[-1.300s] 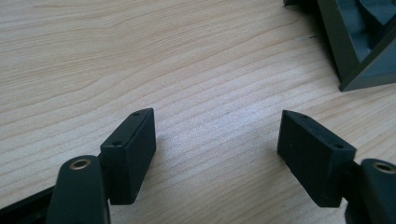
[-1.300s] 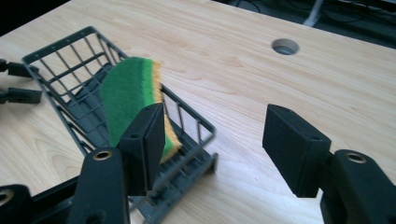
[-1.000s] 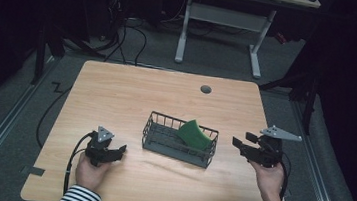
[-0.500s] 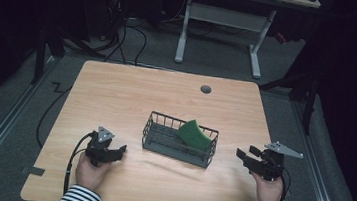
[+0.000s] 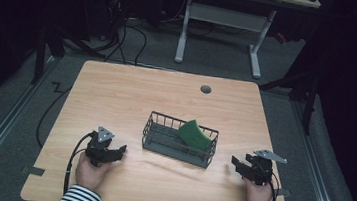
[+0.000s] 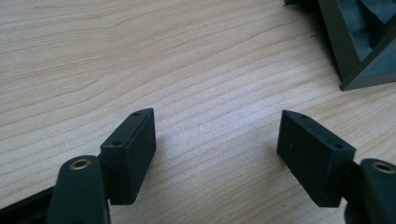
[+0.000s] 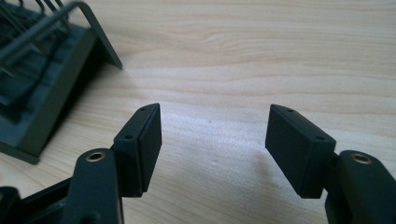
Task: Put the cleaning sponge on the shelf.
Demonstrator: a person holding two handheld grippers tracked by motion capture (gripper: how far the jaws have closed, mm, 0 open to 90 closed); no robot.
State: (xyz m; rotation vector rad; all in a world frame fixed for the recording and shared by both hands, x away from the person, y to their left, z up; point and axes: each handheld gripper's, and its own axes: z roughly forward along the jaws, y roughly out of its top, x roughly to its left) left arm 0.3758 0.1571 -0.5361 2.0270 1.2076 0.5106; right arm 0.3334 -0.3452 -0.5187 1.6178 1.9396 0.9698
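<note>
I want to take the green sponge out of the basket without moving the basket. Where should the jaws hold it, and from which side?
Grip the sponge by its raised upper edge, coming from above. It leans tilted against the far right corner of the wire basket, so that edge stands above the rim while the wire walls block a side approach. The right gripper, open, looks better placed.

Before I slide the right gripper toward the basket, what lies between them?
Only bare table, seen in the high view, between right gripper and basket.

Parted right gripper [image 7: 212, 144] (basket [image 7: 42, 93] beside)
</note>
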